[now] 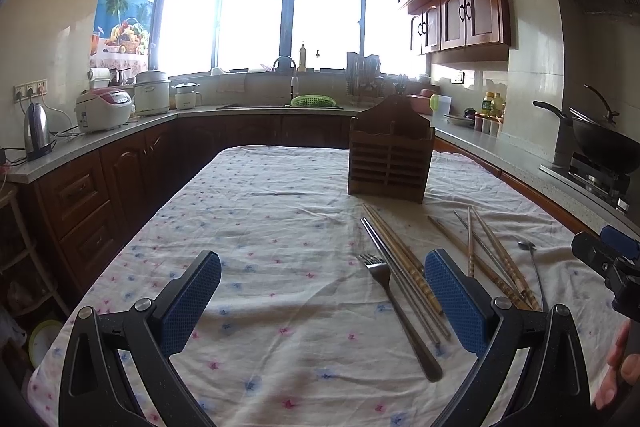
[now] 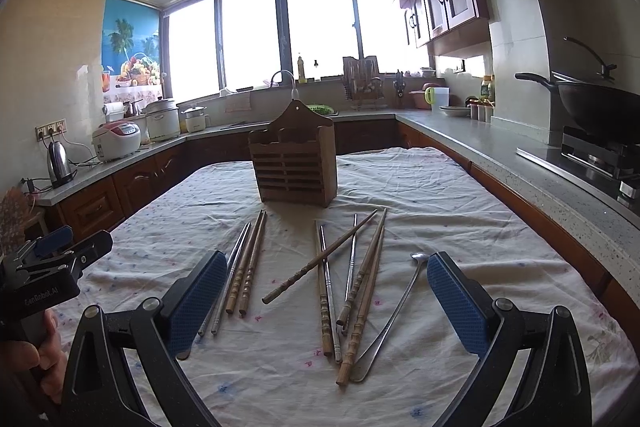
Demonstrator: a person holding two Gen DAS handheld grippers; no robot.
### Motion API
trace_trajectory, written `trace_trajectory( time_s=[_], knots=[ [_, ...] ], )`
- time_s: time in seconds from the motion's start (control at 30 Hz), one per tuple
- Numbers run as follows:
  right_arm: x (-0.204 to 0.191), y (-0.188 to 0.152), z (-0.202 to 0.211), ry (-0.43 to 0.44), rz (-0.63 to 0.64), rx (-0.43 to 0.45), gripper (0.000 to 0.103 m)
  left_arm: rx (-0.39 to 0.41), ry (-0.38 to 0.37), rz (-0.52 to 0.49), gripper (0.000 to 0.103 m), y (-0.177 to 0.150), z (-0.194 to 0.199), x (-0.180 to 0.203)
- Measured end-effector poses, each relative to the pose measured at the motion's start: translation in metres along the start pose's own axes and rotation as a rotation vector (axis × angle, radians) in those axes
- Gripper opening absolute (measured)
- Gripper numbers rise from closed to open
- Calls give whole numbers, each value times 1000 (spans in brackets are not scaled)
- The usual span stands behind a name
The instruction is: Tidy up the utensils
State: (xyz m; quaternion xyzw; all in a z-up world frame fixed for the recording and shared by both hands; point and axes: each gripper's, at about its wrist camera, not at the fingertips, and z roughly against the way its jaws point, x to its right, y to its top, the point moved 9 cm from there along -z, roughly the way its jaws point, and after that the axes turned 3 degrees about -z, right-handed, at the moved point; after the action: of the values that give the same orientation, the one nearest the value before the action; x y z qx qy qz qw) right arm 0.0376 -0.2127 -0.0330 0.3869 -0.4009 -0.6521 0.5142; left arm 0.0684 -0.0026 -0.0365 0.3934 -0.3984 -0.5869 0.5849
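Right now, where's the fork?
The fork lies on the tablecloth between the left gripper's fingers in the left wrist view, tines toward the holder, just left of the chopsticks.

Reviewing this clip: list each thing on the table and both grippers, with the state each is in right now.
Left gripper: open, empty, above the cloth.
Right gripper: open, empty.
Wooden holder: upright; no utensils visible in it.
Fork: flat on the cloth.
Spoon: flat on the cloth.
Wooden chopsticks: loose, some crossed.
Metal chopsticks: flat among the wooden ones.
Tablecloth: spread, wrinkled.
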Motion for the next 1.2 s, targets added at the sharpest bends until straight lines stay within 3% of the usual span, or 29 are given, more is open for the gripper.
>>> trace_trajectory(
  time_s=[0.53,0.87,1.07,1.2],
  knots=[
    [3,1,-1,4,-8,-5,101,-63,-41,41,102,-2,-16,-3],
    [25,-1,-19,7,-74,-89,101,-195,-169,107,102,7,-48,-4],
    [45,-6,-35,9,-125,-164,99,-320,-243,114,85,5,-81,4],
    [63,-16,-56,8,-194,-259,81,-387,-268,127,73,5,-104,7]
  ],
)
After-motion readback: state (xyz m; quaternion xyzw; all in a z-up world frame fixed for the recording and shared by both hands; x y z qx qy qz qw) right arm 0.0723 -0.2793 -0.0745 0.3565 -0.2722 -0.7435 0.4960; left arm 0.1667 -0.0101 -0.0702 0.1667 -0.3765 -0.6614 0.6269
